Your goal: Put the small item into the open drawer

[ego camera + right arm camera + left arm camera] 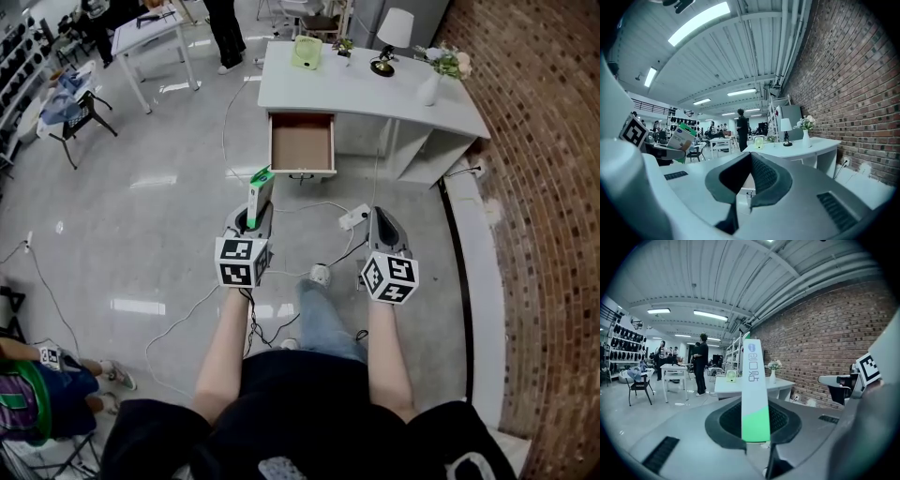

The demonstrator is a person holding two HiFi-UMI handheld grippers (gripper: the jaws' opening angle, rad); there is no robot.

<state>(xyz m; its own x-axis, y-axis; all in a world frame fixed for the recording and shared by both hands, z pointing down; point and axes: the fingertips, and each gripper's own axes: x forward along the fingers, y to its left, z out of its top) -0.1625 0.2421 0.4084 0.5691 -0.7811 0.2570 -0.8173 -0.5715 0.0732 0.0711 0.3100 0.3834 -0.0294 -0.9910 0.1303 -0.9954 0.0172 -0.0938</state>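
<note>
My left gripper [251, 218] is shut on a slim white and green box [260, 190] that stands upright out of its jaws. In the left gripper view the box [755, 394] rises between the pads, in front of the white desk [783, 386]. The desk [375, 94] stands ahead by the brick wall, its wooden drawer [302, 142] pulled open with nothing visible inside. The box is well short of the drawer. My right gripper [380, 216] hangs beside the left one, its jaws shut with nothing between them [750, 159]. The right gripper view shows the held box [680, 137] at left.
On the desk stand a green gadget [307, 52], a small plant [343, 45], a lamp [392, 36] and a vase of flowers [433, 82]. A power strip [353, 217] and cables lie on the floor before the drawer. The brick wall [544, 187] runs along the right. People stand far behind.
</note>
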